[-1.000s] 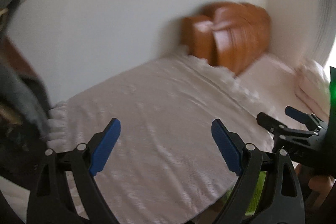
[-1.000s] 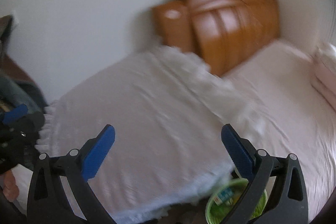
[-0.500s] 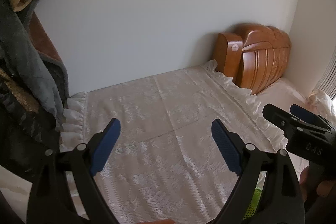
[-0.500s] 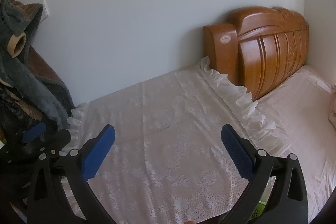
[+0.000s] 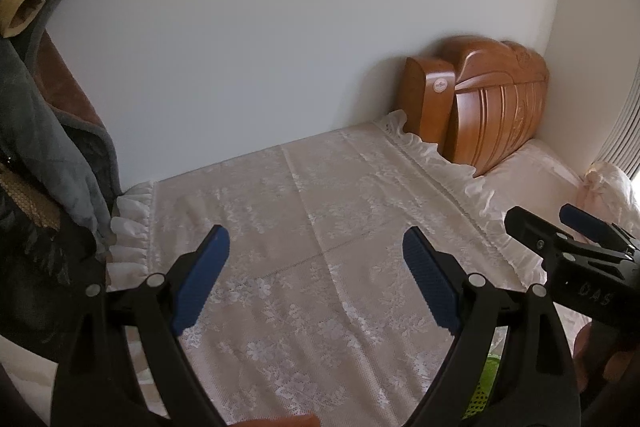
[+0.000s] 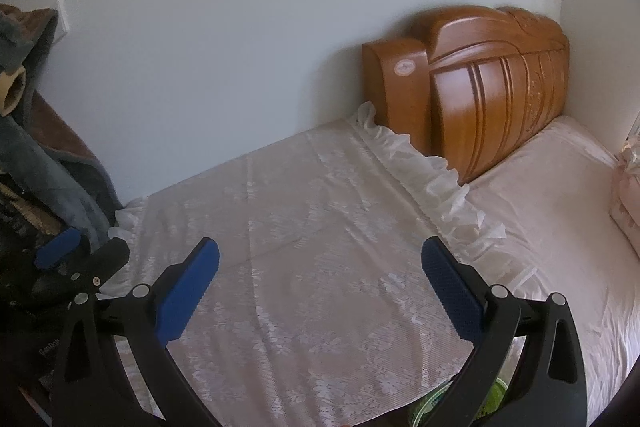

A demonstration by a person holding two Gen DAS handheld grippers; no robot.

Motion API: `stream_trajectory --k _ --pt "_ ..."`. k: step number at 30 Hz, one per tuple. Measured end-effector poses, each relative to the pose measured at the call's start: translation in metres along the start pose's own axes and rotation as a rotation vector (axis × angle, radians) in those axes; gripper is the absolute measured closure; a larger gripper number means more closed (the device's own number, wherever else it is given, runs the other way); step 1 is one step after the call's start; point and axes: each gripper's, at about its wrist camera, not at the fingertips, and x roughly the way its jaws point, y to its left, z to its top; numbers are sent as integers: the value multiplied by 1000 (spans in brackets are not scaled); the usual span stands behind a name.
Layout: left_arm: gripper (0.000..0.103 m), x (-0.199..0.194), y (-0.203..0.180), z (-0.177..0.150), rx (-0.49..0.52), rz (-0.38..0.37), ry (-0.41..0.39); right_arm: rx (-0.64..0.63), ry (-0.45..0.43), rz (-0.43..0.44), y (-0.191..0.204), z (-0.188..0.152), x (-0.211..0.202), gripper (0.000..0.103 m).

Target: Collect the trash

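From the left wrist view, the only container is a green basket (image 5: 486,383), a sliver at the lower right edge, mostly hidden behind the gripper's right finger; its contents cannot be made out. No loose trash shows on the lace-covered surface (image 5: 320,247) filling the middle of the frame. The left gripper (image 5: 316,279) hangs over that cloth with its blue pads wide apart and nothing between them. Grey clothing (image 5: 48,131) drapes down the left edge, a wooden headboard (image 5: 492,115) stands at the upper right, and the other gripper pokes in from the right edge.

From the right wrist view, the green basket (image 6: 492,401) sits at the bottom right, behind the finger (something pale lies in it, too hidden to name). The right gripper (image 6: 320,289) gapes equally wide, empty, above the lace. A pink bed (image 6: 560,195) lies at right below the headboard.
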Motion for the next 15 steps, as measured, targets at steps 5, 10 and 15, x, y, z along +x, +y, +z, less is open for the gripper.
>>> stream_trajectory --k 5,10,15 --pt "18 4 2 0 -18 -16 19 8 5 -9 -5 -2 2 2" --pt "7 6 1 0 -15 -9 15 9 12 -12 -9 -4 2 2" --pt "7 12 4 0 -42 -27 35 7 14 -13 -11 -6 2 2"
